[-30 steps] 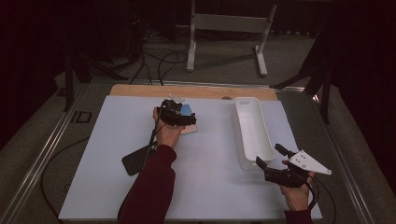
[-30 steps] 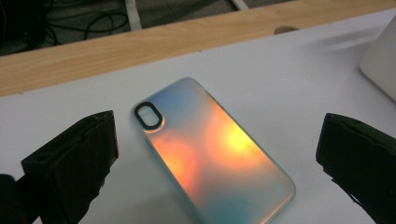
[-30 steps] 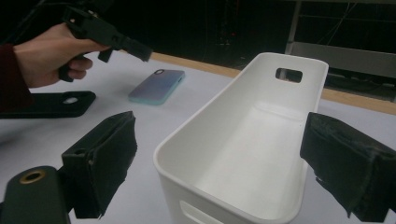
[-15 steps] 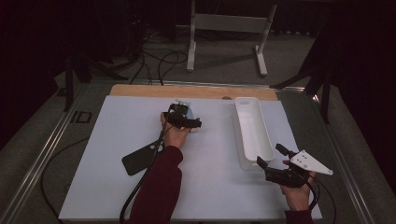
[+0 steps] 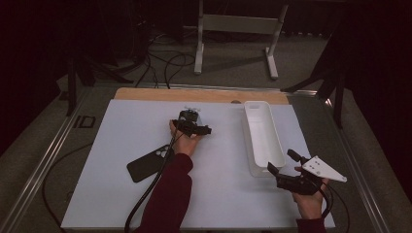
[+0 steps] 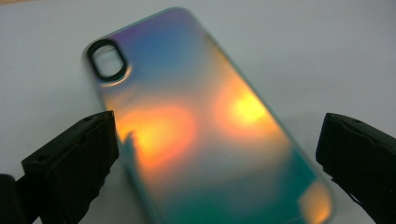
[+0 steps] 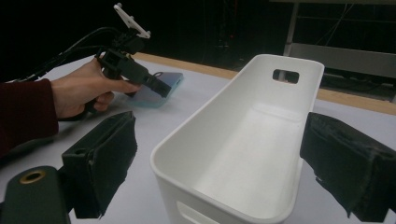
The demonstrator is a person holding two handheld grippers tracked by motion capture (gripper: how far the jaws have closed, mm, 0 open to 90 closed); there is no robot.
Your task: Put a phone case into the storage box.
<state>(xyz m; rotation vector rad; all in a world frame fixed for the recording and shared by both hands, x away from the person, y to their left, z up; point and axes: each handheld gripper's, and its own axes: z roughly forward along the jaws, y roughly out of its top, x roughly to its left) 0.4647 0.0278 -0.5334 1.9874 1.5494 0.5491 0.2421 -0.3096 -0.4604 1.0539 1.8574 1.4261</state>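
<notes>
Iridescent phone case is straddled by spread left gripper jaws for pickup; right gripper is held released at white bin.

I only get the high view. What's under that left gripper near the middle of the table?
Observer: An iridescent phone case, lying flat on the white table with its camera cutout showing.
Operator: Is it gripped?
Observer: No. The left gripper has its jaws wide apart, one on each side of the case.
Operator: And that white bin, anything in it?
Observer: The white bin looks empty in the right gripper view, and the right gripper is open, its jaws to either side of the bin's near end.
</notes>
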